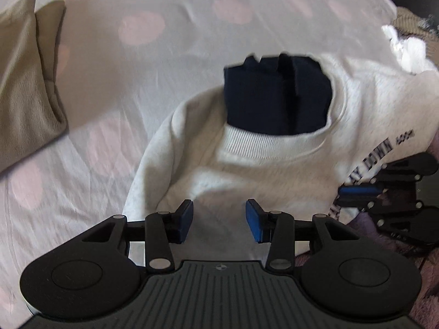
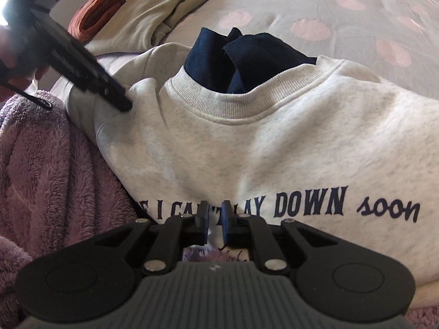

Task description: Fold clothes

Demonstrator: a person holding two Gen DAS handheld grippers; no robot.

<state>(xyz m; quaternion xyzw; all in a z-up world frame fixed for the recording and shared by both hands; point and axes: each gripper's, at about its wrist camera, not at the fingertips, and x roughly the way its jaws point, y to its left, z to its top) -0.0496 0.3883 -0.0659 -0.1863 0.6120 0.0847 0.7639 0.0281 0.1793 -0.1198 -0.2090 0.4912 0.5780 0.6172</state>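
**Sweatshirt gripped at two points as fold gets under way**

Nearest the right-hand camera, the right tongs (image 2: 214, 223) stand nearly closed, pinching the front of a pale grey fleece sweatshirt (image 2: 274, 148) at its navy printed lettering (image 2: 310, 201). The left tongs (image 1: 219, 220) sit about half open over the sweatshirt's shoulder, fingertips dug into the cloth; whether they have hold of it cannot be told. The sweatshirt lies chest up on a white bedsheet with pink dots (image 1: 142, 30), partly over a mauve fluffy blanket (image 2: 49, 170). A dark navy garment (image 1: 277, 96) shows through its ribbed collar (image 2: 219, 104). Beyond lie a folded beige garment (image 2: 148, 16) and a rust-orange folded cloth (image 2: 96, 8), apparently already done. The sweatshirt itself looks unfolded, with sleeves and body still to go.
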